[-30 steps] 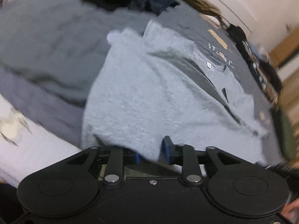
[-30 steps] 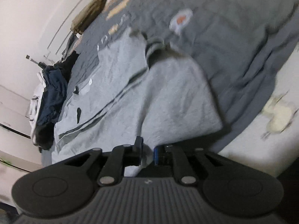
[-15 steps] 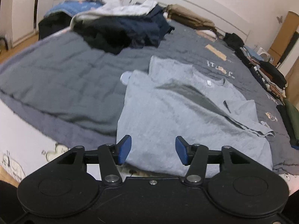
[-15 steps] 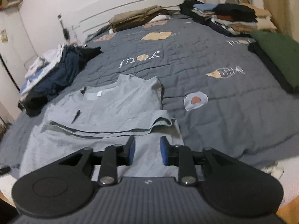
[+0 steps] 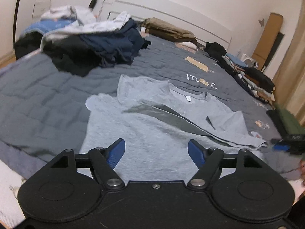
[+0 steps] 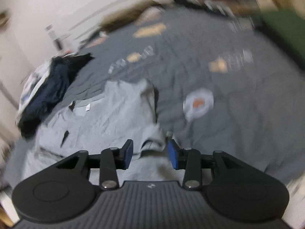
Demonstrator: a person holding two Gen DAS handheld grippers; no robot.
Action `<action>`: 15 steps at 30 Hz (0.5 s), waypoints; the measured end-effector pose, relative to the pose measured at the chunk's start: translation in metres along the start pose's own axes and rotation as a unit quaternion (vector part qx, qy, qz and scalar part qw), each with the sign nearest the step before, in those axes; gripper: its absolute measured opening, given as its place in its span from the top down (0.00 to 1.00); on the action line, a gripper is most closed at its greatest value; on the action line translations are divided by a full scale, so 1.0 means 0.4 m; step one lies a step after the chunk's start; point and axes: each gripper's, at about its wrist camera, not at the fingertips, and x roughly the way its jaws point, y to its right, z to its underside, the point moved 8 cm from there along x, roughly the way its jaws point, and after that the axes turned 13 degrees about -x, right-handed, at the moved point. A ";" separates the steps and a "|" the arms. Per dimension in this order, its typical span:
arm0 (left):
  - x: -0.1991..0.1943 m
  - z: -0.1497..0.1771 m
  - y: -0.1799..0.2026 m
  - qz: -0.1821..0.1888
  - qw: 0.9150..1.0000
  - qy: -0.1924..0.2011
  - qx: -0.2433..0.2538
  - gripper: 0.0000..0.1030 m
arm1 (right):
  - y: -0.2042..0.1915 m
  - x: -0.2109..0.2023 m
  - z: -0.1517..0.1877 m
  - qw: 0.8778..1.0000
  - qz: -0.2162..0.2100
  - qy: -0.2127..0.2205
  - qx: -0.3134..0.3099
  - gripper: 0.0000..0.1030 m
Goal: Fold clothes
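Bedroom, white walls, bed covered with a dark grey quilt point(image 5: 47, 95) with printed patches.

Left wrist view: light grey T-shirt point(image 5: 152, 126) lies spread on the quilt near the front edge of the bed, collar and white neck tag facing away from the camera, lower part folded up over the body, leaving a dark shadowed crease running diagonally. Left gripper point(image 5: 156, 150) sits over the near hem, jaws spread wide, blue pads point(image 5: 116, 152) apart, nothing between them but shirt fabric below. Heap of unfolded dark blue, black and white clothes point(image 5: 91, 43) at far left of the bed. Folded tan items point(image 5: 167, 28) by the headboard. Row of folded stacks point(image 5: 249, 76) along the right edge. Cardboard piece point(image 5: 268, 36) leans on the far wall.

Right wrist view: heavily motion-blurred. Same T-shirt point(image 6: 106, 110) at centre-left, neck tag visible. Right gripper point(image 6: 150, 152) with jaws moderately apart, a bunched-up sleeve or corner of the shirt sitting in the gap; contact with the pads cannot be told. Round white patch with orange centre point(image 6: 198, 103) on the quilt point(image 6: 247, 105) just right of the shirt. Dark clothes heap point(image 6: 49, 87) at left.
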 end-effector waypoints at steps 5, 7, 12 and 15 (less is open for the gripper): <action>0.030 0.013 -0.023 -0.002 0.999 -0.034 -0.042 0.25 | -0.010 -0.012 -0.017 0.993 0.018 0.006 -0.116 0.62; 0.033 0.014 -0.019 0.001 0.999 -0.035 -0.036 0.25 | -0.014 -0.016 -0.024 0.986 0.025 0.008 -0.163 0.62; 0.031 0.026 0.013 0.012 0.999 -0.036 -0.011 0.25 | -0.032 -0.006 -0.023 0.963 0.031 0.002 -0.268 0.62; 0.031 0.038 0.045 0.033 0.999 -0.040 0.006 0.25 | -0.029 0.013 -0.009 0.952 0.030 -0.001 -0.304 0.61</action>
